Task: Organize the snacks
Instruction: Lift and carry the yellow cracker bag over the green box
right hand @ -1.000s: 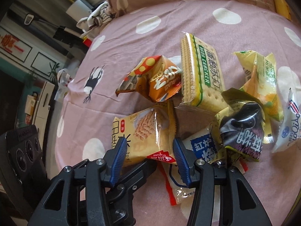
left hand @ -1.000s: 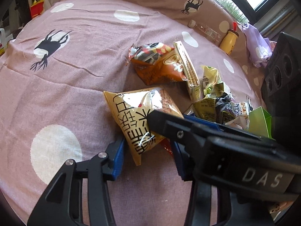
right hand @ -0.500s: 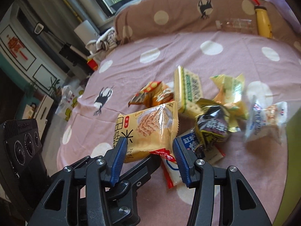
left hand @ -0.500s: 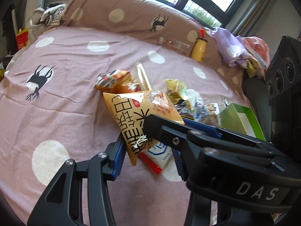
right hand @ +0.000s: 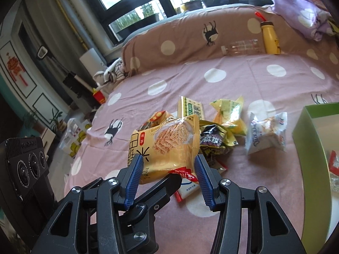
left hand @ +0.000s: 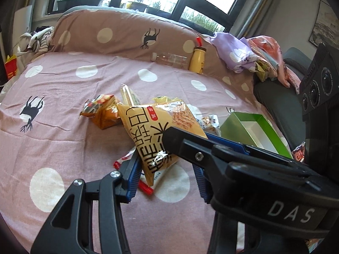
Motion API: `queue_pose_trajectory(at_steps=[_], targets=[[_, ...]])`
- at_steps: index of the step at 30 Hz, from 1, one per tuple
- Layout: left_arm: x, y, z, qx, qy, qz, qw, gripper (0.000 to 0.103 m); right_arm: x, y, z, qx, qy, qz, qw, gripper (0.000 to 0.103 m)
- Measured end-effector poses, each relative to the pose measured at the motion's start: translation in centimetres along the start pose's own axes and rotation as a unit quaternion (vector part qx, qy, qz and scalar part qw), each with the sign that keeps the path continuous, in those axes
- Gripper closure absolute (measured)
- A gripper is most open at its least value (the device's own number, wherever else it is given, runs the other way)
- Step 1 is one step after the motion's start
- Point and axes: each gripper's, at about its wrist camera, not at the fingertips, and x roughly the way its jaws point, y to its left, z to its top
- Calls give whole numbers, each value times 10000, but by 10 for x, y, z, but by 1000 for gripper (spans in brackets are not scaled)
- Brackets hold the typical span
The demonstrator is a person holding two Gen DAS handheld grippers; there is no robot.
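Yellow cracker bag [right hand: 167,148], glossy and crinkled, sits mid-frame clamped in the right gripper [right hand: 168,176]. Left gripper [left hand: 167,174] open, empty. Snack pile [right hand: 224,131] behind; green box [right hand: 311,148] at right edge.

The yellow snack bag [right hand: 169,146] is glossy, crinkled foil-like plastic. The bedsheet [left hand: 63,97] is matt woven cloth. At two o'clock, the green box [left hand: 250,131] looks like smooth card.
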Motion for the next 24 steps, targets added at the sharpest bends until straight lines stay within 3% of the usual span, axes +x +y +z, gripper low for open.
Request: queue_pose_trajectory(at_steps=[15, 24], targets=[[-5, -28, -2, 281, -182, -153, 9993, 58, -27, -14, -5, 101, -319, -96, 9994, 49], [-8, -65, 10, 647, -362, -146, 9971, 59, -60, -36, 2, 245, -699, -3, 9973, 49]])
